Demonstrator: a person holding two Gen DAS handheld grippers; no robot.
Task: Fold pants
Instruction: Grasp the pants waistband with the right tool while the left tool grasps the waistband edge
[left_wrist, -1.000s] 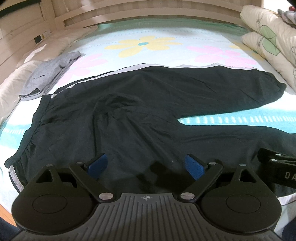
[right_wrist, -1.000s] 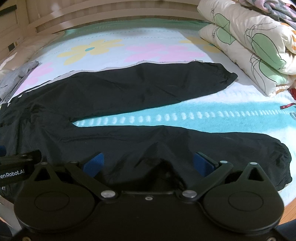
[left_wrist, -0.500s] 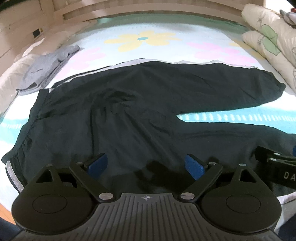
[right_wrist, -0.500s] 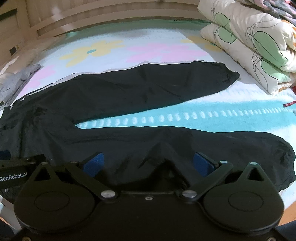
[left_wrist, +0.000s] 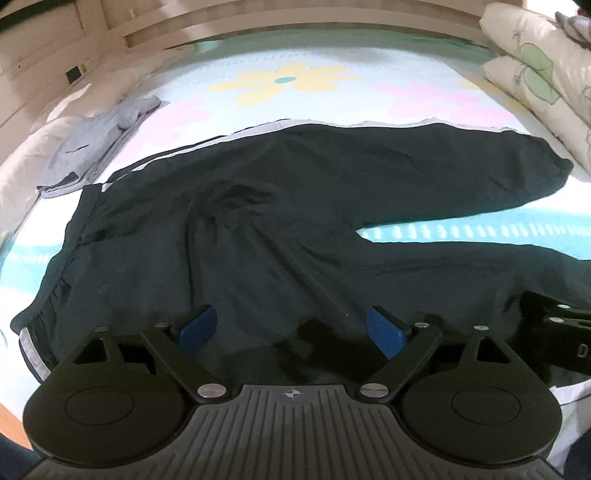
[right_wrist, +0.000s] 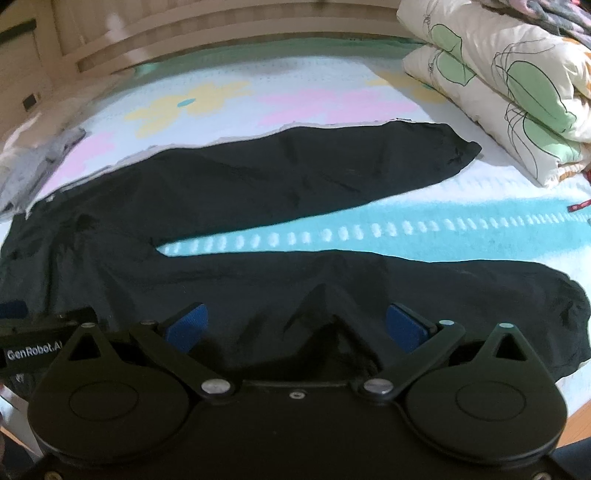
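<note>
Black pants (left_wrist: 280, 236) lie spread flat on the flower-print bedspread (left_wrist: 295, 85), waistband toward the left, both legs running right with a strip of teal sheet between them. Left gripper (left_wrist: 291, 328) hovers over the seat area, jaws wide apart, holding nothing. Right gripper (right_wrist: 295, 326) sits above the nearer leg (fabric bunched between its pads), jaws likewise spread. Grey garment (left_wrist: 96, 140) lies near the waistband; folded quilt (right_wrist: 509, 85) far right.

Bedroom: flowered bed (left_wrist: 288, 79), folded quilts (right_wrist: 509, 92)
</note>
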